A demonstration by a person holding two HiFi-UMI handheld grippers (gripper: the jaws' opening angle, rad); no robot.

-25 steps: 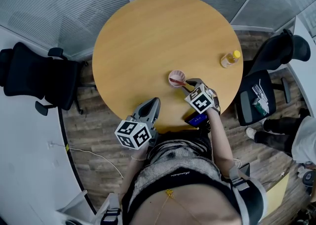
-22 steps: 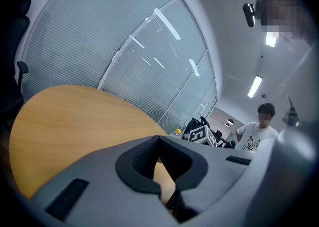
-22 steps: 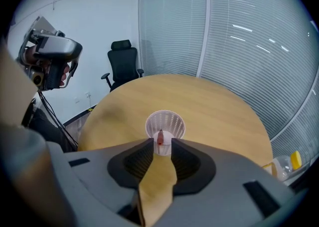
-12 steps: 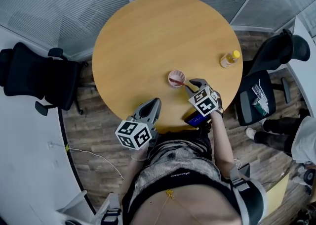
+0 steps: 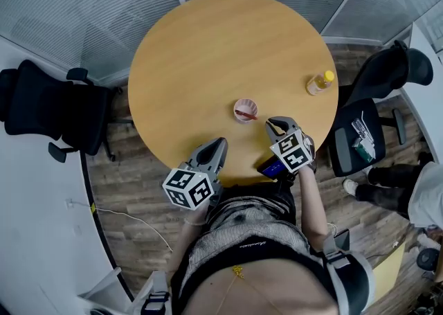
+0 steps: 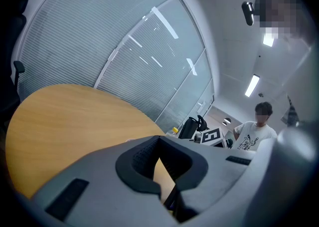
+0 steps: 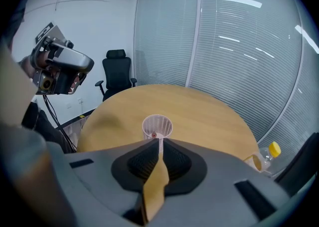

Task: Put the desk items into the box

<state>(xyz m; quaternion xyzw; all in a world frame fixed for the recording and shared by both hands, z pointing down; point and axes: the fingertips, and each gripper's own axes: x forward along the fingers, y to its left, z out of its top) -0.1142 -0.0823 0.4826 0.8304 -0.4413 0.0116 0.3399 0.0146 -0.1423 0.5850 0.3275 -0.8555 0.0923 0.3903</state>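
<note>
— Across the round tabletop (image 5: 208, 50), what was out?

— Two things. A bottle (image 5: 320, 83) with a yellow cap stood upright near the right edge. A mesh cup (image 5: 246, 109) stood upright toward the front-middle with a small red item (image 5: 246, 114) in it. No box proper showed in any view. My read is that the cup was the container.

— Hand-held grippers?

— The left hand-held gripper (image 5: 217, 143) hung over the near edge, jaws together, nothing in them. The right hand-held gripper (image 5: 274, 124) sat just beside the cup on its front-right, not touching it. Its tips were closed with only a sliver of gap behind them, and it was empty. Its own view lined straight up on the cup (image 7: 157, 126).

— Step in hand?

— Judged: the right one was due to fetch the next item, probably the bottle, well apart to its right.

— How to do it well?

— Open the jaws fully before the reach, not at contact. Swing clear of the cup, since light mesh would tip on a nudge. Grip the bottle on the body below the cap, square on, because a smooth round wall could slip. Carry it upright. Fit looked doubtful: the bottle seemed about as large as the cup.
</note>
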